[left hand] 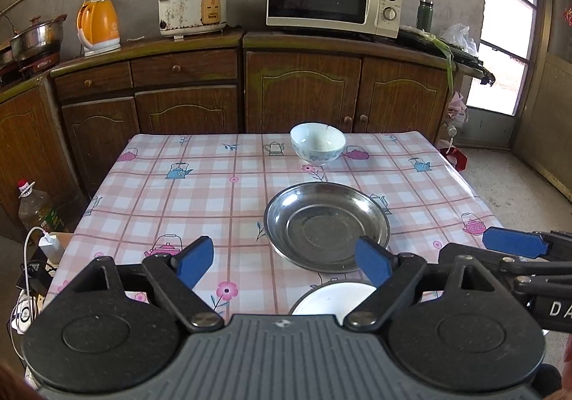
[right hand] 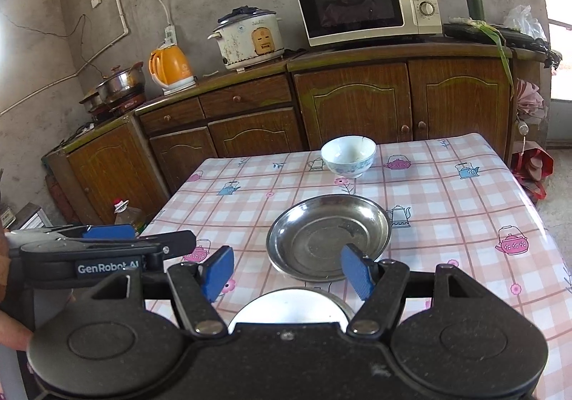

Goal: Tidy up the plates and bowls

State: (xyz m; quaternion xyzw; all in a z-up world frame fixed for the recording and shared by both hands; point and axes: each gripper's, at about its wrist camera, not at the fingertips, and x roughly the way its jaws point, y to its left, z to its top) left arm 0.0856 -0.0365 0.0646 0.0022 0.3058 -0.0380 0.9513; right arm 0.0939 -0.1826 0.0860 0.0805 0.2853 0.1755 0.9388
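Left gripper [left hand: 284,262]: jaws apart, nothing between them, above the near table edge.
Right gripper [right hand: 287,271]: jaws wide, empty, beside the left one.
White plate [left hand: 334,298]: nearest, flat, half hidden under both grippers.
Steel plate [left hand: 327,224]: mid-table, just beyond the white plate, hollow facing up; round, no long axis.
Bowl [left hand: 317,143]: far edge of the checked table [left hand: 200,196], upright, mouth up.
Left view only: window [left hand: 507,24] at right, charger [left hand: 50,244] by the table's left corner.
Right view only: a person's reflection in the microwave [right hand: 364,3] door.
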